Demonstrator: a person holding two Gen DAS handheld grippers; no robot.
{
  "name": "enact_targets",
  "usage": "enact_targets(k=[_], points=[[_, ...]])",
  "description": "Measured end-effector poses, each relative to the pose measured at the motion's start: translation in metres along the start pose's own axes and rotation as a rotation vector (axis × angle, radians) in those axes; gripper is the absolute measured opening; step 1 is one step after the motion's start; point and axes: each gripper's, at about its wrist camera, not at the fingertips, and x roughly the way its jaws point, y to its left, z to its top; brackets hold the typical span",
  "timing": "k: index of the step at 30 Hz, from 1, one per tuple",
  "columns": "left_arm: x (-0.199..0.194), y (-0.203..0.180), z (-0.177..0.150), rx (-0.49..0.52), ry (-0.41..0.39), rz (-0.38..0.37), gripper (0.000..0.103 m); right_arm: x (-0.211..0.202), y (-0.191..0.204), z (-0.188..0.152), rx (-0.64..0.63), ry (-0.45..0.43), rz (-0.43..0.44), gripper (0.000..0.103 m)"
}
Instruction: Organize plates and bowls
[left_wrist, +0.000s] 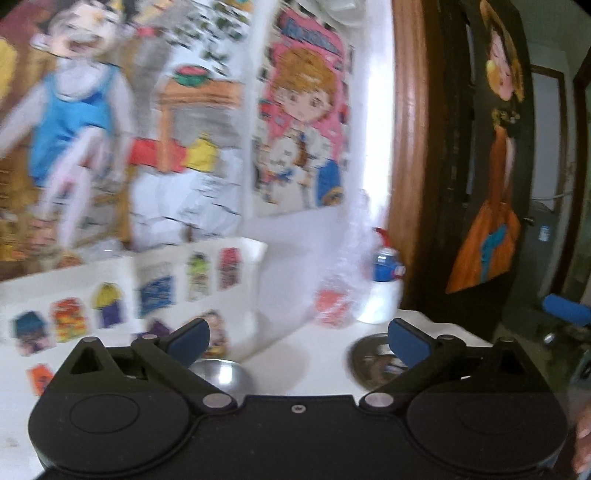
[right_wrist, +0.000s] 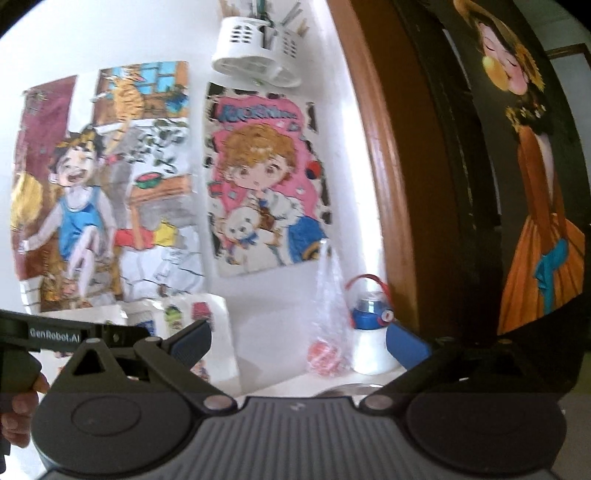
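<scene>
A: What's biggest on the white table (left_wrist: 295, 354)?
B: A sticker-covered box (left_wrist: 155, 295) at the wall, then a water bottle (left_wrist: 384, 288).
A: And the dishes?
B: A steel plate (left_wrist: 369, 363) and steel bowl (left_wrist: 221, 373) sit apart, just ahead of the left gripper (left_wrist: 298, 338).
A: Fingers?
B: Spread wide, empty. The right gripper (right_wrist: 299, 341) too.
</scene>
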Motion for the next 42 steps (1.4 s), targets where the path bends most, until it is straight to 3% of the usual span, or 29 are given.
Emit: enact_targets(k=[6,16,23,30,42], points=[[-0.032,0.044,-0.014,0.01,-0.03,0.14,0.102,-0.005,0.032,0.001,-0.008,-0.002,0.054,0.103],[-0.037,0.117,-0.044,-0.075,0.066,0.242,0.102,0.03,0.074,-0.019,-0.039,0.088,0.151,0.103],[-0.005,0.14,-0.069,-0.141,0.099,0.247,0.102,0.074,0.094,-0.046,-0.06,0.16,0.17,0.103],[0.052,0.156,-0.091,-0.23,0.181,0.227,0.102,0.125,0.094,-0.074,-0.052,0.259,0.163,0.103],[0.121,0.159,-0.101,-0.279,0.243,0.217,0.102,0.194,0.089,-0.102,-0.019,0.391,0.155,0.103]])
